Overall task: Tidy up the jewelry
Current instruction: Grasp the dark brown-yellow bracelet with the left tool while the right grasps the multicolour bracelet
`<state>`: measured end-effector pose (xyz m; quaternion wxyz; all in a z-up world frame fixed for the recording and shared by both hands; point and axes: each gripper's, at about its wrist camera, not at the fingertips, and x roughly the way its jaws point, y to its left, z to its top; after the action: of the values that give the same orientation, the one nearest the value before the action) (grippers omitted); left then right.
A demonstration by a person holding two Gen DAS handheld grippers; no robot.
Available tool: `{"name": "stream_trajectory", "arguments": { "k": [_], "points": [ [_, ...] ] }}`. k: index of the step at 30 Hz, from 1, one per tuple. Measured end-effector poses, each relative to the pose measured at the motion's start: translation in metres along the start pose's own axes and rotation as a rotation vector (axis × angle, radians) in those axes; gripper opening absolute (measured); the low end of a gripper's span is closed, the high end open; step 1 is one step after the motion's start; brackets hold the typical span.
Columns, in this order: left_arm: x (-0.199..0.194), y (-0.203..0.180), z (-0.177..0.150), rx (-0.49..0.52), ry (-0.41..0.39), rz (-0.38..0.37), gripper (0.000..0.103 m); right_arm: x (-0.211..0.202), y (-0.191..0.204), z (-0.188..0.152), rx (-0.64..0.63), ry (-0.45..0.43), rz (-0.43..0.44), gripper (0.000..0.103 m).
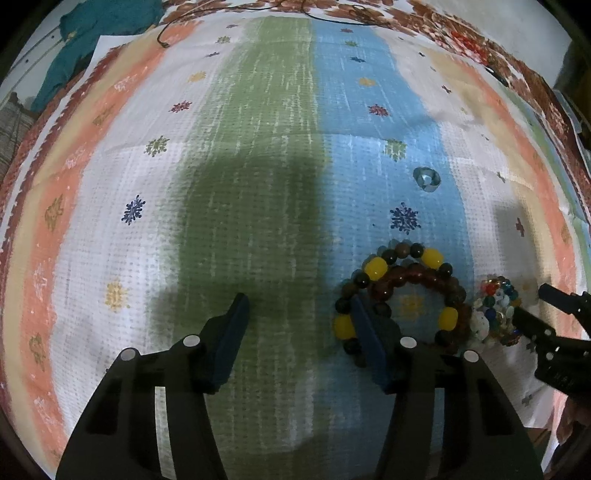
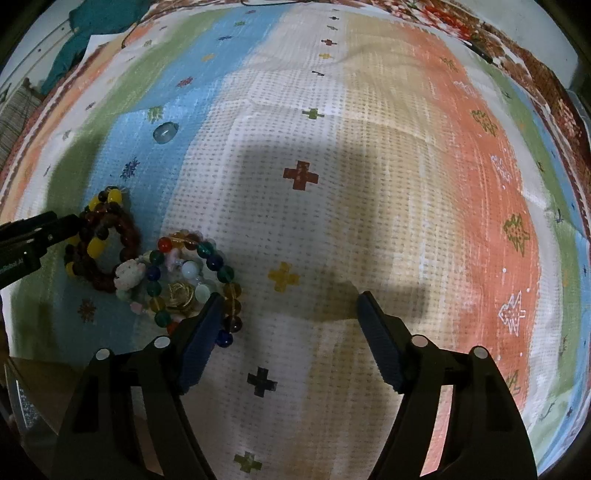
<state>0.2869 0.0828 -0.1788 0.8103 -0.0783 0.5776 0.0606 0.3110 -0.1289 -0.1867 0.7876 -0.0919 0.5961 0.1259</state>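
A bracelet of dark and yellow beads [image 1: 432, 256] lies on the striped cloth [image 1: 280, 155], with a red-brown bead bracelet [image 1: 413, 275] overlapping it. Next to them, on the right, is a pile of multicoloured bead bracelets [image 1: 495, 306]. My left gripper [image 1: 298, 299] points down and is open, holding only cloth between its jaws, and its right finger covers the dark-and-yellow bracelet's left edge. My right gripper [image 2: 291, 295] is open too, and its left finger overlaps the multicoloured bracelets [image 2: 207, 251]. A small pale blue ring-like piece [image 2: 165, 132] lies apart.
A teal garment [image 1: 103, 29] and a thin black cord [image 1: 162, 37] lie at the far left edge of the cloth. Brown floral fabric [image 1: 424, 18] borders the back. The cloth stretches bare to the right of the bracelets in the right wrist view.
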Motion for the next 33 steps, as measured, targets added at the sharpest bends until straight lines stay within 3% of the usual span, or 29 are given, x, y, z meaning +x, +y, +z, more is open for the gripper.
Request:
{"name": "stream_trajectory", "arguments": {
  "k": [2, 6, 7, 9, 10, 12, 21, 33],
  "points": [
    [0.000, -0.002, -0.001, 0.006, -0.002, 0.010, 0.052, -0.001, -0.001, 0.001, 0.001, -0.005, 0.001, 0.061],
    [-0.003, -0.001, 0.002, -0.009, 0.009, -0.024, 0.021, -0.005, -0.002, -0.001, -0.005, -0.011, 0.017, 0.043],
    [-0.003, -0.001, 0.002, -0.015, 0.014, -0.041, 0.014, -0.006, -0.002, -0.001, -0.007, -0.014, 0.013, 0.033],
    [-0.005, -0.001, 0.002, -0.012, 0.016, -0.044, 0.008, -0.009, -0.004, 0.001, -0.004, -0.025, 0.002, 0.017],
    [-0.006, -0.002, 0.001, -0.003, 0.011, -0.026, 0.008, -0.009, -0.005, 0.002, 0.000, -0.024, 0.007, 0.015],
    [-0.008, -0.002, 0.001, 0.010, 0.001, 0.002, 0.008, -0.010, -0.006, 0.001, 0.003, -0.024, 0.020, 0.013],
    [-0.001, -0.001, 0.002, 0.003, 0.027, -0.016, 0.013, -0.013, -0.007, -0.001, -0.009, -0.025, 0.015, 0.010],
    [-0.003, -0.008, 0.002, 0.030, 0.023, 0.003, 0.011, -0.018, -0.011, 0.001, -0.013, -0.037, 0.020, 0.010]
  ]
}}
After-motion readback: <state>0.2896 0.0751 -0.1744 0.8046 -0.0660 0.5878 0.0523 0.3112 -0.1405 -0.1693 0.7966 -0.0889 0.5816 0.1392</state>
